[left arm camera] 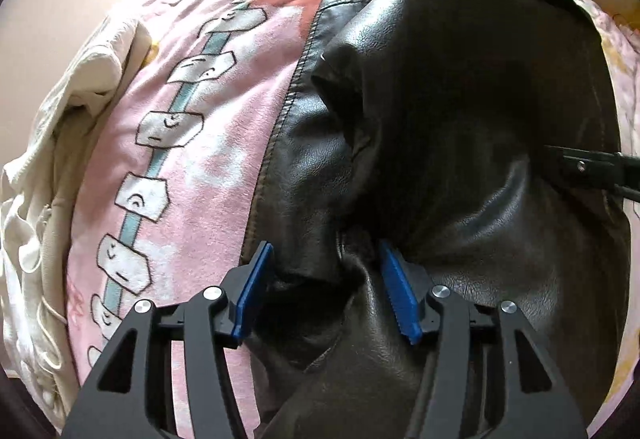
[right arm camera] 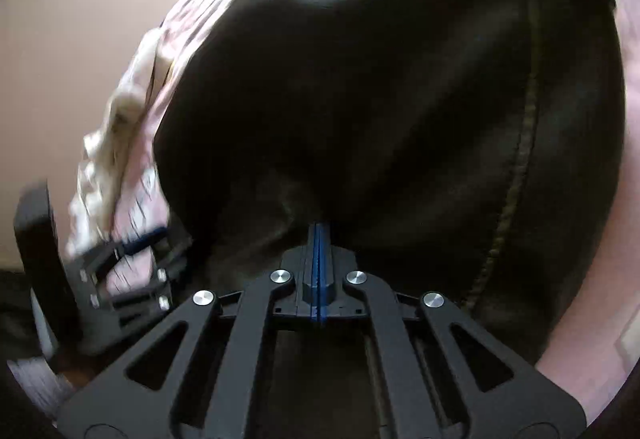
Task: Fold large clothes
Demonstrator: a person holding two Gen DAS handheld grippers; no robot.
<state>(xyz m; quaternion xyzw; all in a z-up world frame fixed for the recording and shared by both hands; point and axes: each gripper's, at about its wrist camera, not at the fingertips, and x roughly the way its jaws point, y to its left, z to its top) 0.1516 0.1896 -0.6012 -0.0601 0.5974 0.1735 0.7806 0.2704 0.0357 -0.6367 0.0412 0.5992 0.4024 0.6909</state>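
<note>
Left wrist view: a black leather jacket point(left arm camera: 440, 99) is lying crumpled on a pink patterned bedspread point(left arm camera: 192, 127), cream clothes point(left arm camera: 60, 159) bunching along the bedspread's left edge. The left gripper point(left arm camera: 326, 287) is standing half open, a jacket fold between its blue pads point(left arm camera: 400, 295). Right wrist view, blurred: the right gripper point(right arm camera: 319, 239) is sitting fully closed against the jacket; whether it pinches leather is unclear.

Glossy, grained leather-like black jacket point(left arm camera: 460, 87) on soft matt pink bedsheet point(left arm camera: 224, 143).

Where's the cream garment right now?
In the left wrist view the cream garment lies bunched along the left edge of the pink bedspread, apart from the black leather jacket to its right.
</note>
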